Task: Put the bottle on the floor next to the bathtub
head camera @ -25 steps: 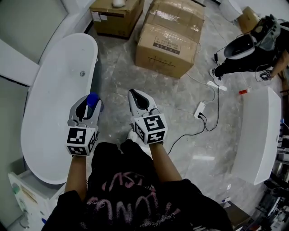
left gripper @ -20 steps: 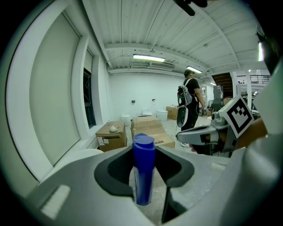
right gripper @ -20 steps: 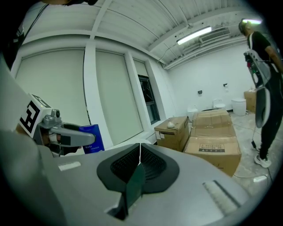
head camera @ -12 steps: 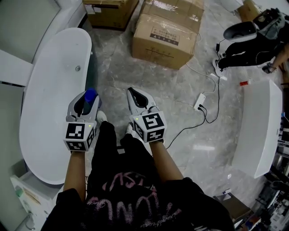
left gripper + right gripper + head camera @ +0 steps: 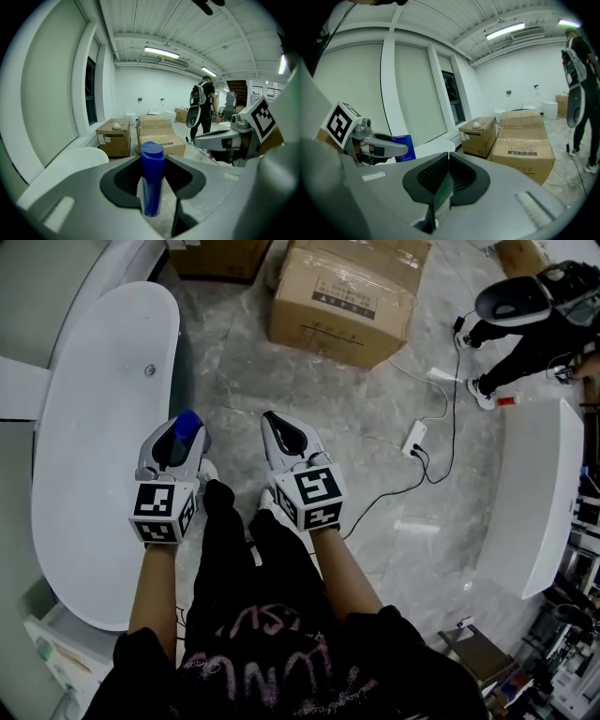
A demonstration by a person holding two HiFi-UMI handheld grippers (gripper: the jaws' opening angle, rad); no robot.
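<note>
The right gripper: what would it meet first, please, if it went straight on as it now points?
Probably the smaller cardboard box beside the far end of the bathtub; the way there looks free, though depth is unclear.

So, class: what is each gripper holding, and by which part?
The left gripper clamps the blue bottle on its body, below the cap; right gripper is shut, empty.
</note>
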